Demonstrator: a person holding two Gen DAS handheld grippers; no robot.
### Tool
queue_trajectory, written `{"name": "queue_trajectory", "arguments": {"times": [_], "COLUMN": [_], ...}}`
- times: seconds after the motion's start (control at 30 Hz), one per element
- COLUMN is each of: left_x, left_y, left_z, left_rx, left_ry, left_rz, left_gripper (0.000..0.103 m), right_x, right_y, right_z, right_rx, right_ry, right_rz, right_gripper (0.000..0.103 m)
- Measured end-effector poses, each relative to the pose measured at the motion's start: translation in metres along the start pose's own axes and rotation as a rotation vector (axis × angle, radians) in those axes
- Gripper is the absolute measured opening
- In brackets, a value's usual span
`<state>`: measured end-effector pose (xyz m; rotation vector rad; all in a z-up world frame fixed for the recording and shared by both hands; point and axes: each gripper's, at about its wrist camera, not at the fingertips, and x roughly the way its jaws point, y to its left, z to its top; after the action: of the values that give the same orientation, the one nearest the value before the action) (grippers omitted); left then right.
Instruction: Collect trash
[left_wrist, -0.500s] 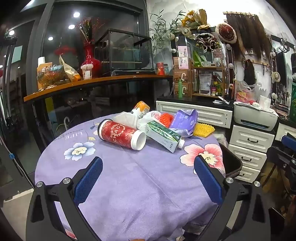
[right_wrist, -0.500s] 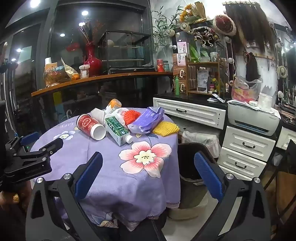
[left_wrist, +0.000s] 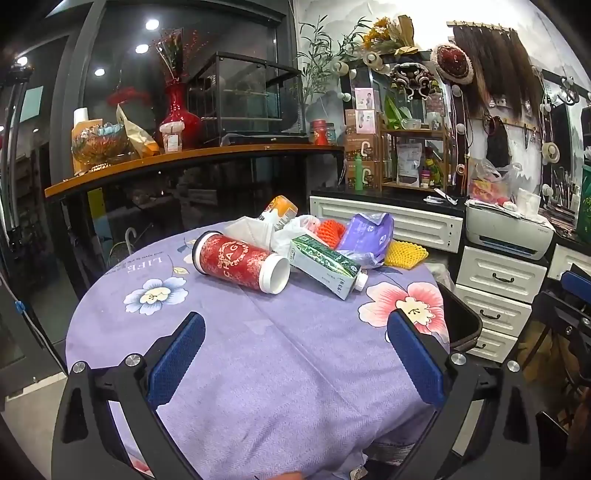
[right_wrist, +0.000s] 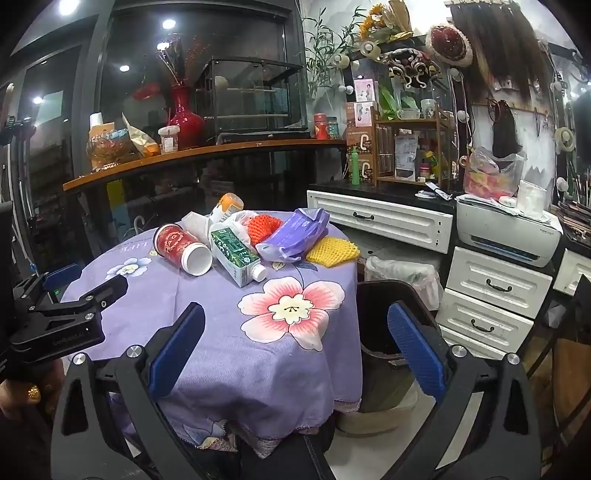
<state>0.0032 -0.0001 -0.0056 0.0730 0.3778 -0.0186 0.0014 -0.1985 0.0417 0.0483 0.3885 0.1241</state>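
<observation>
Left gripper (left_wrist: 295, 345) was spread wide, nothing between the blue pads, hovering over the near half of the round worktop (left_wrist: 258, 369), which wore a purple floral cloth. Right gripper (right_wrist: 295, 347) was equally wide and empty, sitting off the worktop's near right edge, with its right finger in front of the dark trash bin (right_wrist: 384, 317).

All the trash was heaped at the far side of the worktop, well apart from both grippers:
- red paper cup (left_wrist: 236, 260) on its side, white open mouth facing near-right
- green-and-white carton (left_wrist: 325, 266) lying flat just right of the cup, capped end toward the near right, apparently touching the cup's rim
- crumpled white tissue/plastic (left_wrist: 258, 230) behind the cup
- orange-and-white bottle (left_wrist: 279, 210) at the far edge, tilted
- orange foam net (left_wrist: 330, 232) behind the carton
- purple plastic pouch (left_wrist: 365, 236) to the right of the orange net
- yellow foam net (left_wrist: 404, 253) at the far right, against the pouch

The bin stood on the floor just right of the worktop, below the cloth's hem (contents not readable from either view). White drawers (right_wrist: 495, 288) and a printer (right_wrist: 509, 232) were further right. In the right wrist view the left gripper's black body showed at the left edge, alongside the worktop.
</observation>
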Motion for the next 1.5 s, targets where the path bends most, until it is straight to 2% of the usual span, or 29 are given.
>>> {"name": "queue_trajectory", "arguments": {"times": [1.5], "left_x": [0.0036], "left_y": [0.0003], "left_z": [-0.0035], "left_rx": [-0.003], "left_ry": [0.014], "left_rz": [-0.014], "left_gripper": [0.098], "right_x": [0.0012], "right_y": [0.0031], "right_z": [-0.0024], "right_rx": [-0.004], "right_ry": [0.004], "right_rz": [0.004], "right_gripper": [0.098]}}
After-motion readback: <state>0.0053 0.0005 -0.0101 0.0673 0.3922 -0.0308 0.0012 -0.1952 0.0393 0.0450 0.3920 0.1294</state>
